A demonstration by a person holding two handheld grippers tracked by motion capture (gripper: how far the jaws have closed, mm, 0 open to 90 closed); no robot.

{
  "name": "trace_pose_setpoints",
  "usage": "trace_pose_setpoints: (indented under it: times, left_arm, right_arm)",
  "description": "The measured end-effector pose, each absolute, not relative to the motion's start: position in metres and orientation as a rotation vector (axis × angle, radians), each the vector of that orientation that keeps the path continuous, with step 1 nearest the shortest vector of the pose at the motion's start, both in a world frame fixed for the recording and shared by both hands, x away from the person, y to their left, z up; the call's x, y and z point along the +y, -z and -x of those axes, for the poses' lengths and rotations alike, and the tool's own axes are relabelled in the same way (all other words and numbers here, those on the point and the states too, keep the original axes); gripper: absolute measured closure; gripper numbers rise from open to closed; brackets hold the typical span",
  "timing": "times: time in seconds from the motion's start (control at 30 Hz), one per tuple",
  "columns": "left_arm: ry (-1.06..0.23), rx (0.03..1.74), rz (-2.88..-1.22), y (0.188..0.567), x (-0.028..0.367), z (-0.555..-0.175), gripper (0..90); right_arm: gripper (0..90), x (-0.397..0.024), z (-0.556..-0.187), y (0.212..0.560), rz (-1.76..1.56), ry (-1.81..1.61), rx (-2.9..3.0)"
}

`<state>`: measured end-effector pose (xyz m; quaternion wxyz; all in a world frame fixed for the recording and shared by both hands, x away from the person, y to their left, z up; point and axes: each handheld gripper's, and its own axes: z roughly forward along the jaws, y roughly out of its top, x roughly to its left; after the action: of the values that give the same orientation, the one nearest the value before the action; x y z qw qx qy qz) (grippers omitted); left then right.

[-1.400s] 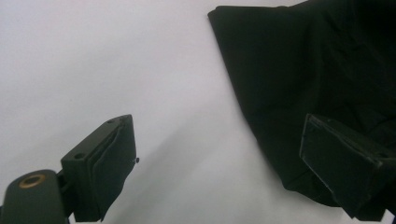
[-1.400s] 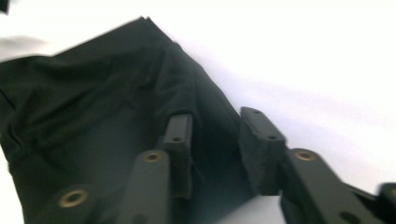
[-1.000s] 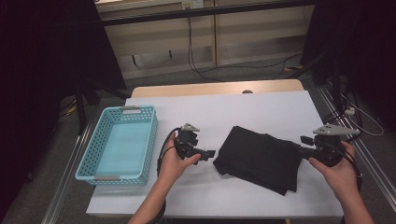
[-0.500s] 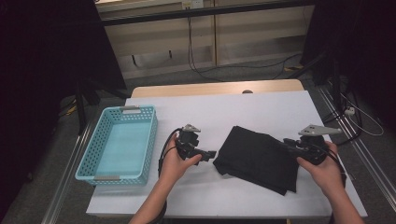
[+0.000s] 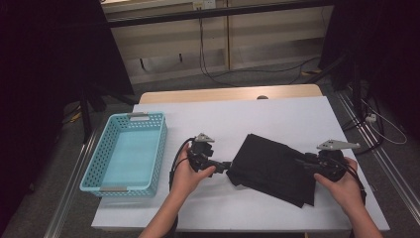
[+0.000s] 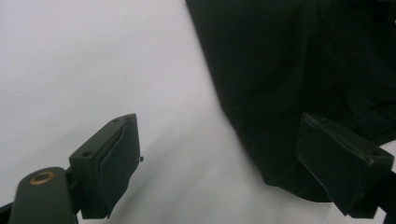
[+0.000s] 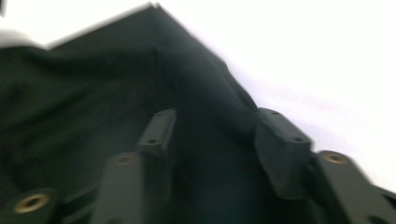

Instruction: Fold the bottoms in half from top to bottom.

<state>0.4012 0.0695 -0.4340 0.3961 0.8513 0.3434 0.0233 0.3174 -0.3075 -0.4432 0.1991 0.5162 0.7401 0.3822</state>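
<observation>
**A:** So where's everything sitting? The folded black cloth (image 5: 273, 168) lies flat on the white table (image 5: 277, 119), right of the middle, and the light blue perforated plastic basket (image 5: 126, 153) is well apart from it at the left edge.

**B:** Yep. The left gripper (image 5: 224, 165) is parked just off the cloth's left edge. In the left gripper view (image 6: 233, 158) its jaws stand spread wide, one over bare table, the other over the dark corner of the cloth. Nothing pinched, and I can't tell if that jaw actually touches the fabric.

**A:** And the right gripper (image 5: 303, 162)?

**B:** It's at the cloth's right side, jaws pointing in over the fabric. In the right gripper view (image 7: 212, 140) they're about half spread with black cloth between and under them, and the pads aren't pressing on it. It's a blurry shot though, so whether the tips brush the cloth I can't say. Those jaws have just been opening, with only the flat cloth below the gap.

**A:** Anything different from a second ago?

**B:** The left hand hasn't budged. The right hand (image 5: 341, 181) was off the cloth's right edge before; now it has come in and lower, so its jaws overlap the fabric. The cloth and basket lie as they did.
</observation>
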Motion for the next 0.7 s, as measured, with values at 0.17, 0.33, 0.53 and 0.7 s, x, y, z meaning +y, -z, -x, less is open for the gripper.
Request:
trace_pose_setpoints:
  times: [0.17,0.33,0.53,0.7]
  left_arm:
    - [-0.025,0.842,-2.181,0.436,0.062,-0.396,13.2]
    - [-0.021,0.837,-2.193,0.440,0.060,-0.393,13.3]
    - [-0.034,0.812,-2.212,0.444,0.056,-0.386,16.8]
    - [-0.068,0.803,-2.215,0.448,0.056,-0.383,22.2]
  right_arm:
    - [30.7,-0.300,-0.319,0.439,-1.402,-1.128,2.045]
    - [22.3,-0.292,-0.321,0.440,-1.384,-1.140,2.049]
    - [17.5,-0.291,-0.317,0.438,-1.394,-1.170,2.015]
    - [16.9,-0.293,-0.317,0.437,-1.396,-1.168,2.012]
